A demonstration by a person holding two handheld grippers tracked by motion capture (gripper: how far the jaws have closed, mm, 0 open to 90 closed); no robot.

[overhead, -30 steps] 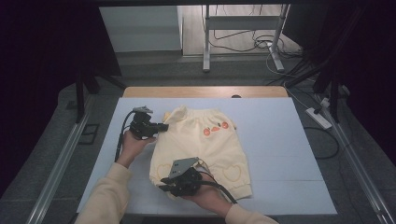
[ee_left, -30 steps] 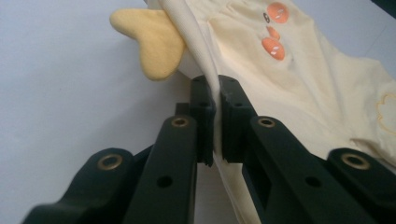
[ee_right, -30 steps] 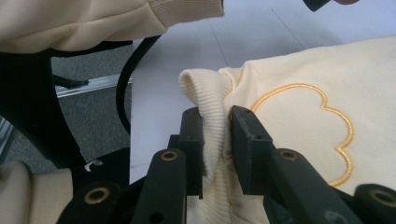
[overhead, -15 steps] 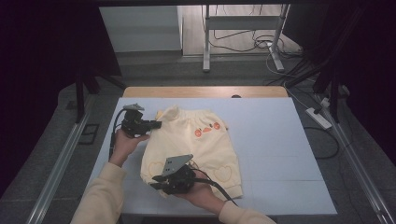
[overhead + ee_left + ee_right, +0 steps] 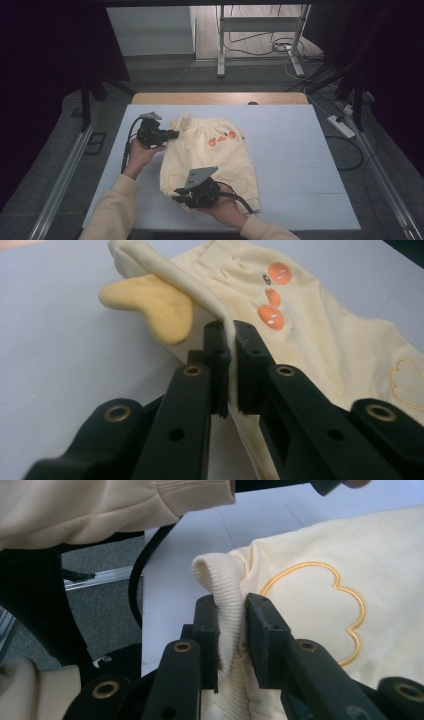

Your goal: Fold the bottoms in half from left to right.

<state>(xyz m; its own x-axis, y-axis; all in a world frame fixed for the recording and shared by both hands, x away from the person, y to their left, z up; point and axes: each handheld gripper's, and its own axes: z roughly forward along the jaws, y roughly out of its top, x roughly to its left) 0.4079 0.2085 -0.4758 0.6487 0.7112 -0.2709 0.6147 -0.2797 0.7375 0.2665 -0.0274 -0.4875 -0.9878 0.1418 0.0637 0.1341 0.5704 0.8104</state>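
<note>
A pale yellow child's sweatshirt (image 5: 220, 152) with orange duck prints lies on the white table top (image 5: 300, 150). My left gripper (image 5: 174, 134) is shut on the sweatshirt's neck edge (image 5: 225, 330) at its upper left corner; a yellow flap (image 5: 155, 302) hangs beside the pinched edge. My right gripper (image 5: 177, 196) is shut on the ribbed hem (image 5: 225, 600) at the lower left corner, next to an embroidered cloud outline (image 5: 320, 605). Both pinched edges are lifted a little off the table.
The person's cream sleeves (image 5: 112, 210) come in from the bottom. A black cable (image 5: 127, 145) trails from the left gripper. A wooden strip (image 5: 220, 98) borders the table's far edge. A power strip (image 5: 340, 126) lies on the floor at the right.
Both grippers have pulled the sweatshirt leftward across the table, and it now lies nearer the left edge. Both have stayed shut on the cloth.
</note>
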